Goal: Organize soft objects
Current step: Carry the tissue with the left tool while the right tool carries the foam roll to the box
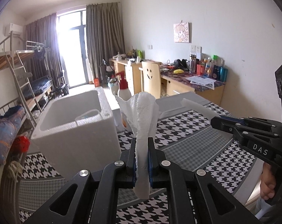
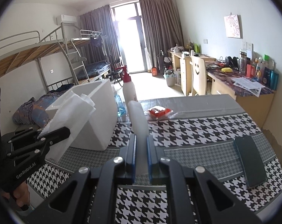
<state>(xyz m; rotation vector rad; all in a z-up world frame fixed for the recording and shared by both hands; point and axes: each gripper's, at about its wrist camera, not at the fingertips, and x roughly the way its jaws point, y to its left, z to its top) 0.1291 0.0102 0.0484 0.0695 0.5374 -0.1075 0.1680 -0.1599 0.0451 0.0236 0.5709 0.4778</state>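
Observation:
A white paper towel is stretched between both grippers above the houndstooth table. My left gripper is shut on one end of it; the towel stands up bunched between the pads. My right gripper is shut on the other end; it shows at the right in the left wrist view, pinching a towel corner. The left gripper shows at the left in the right wrist view with the towel hanging from it. A white foam box stands open on the table's left.
A red-topped spray bottle and a blue bottle stand behind the foam box. A red snack packet lies at the table's far side. A dark phone lies at the right edge. Bunk beds are left, desks right.

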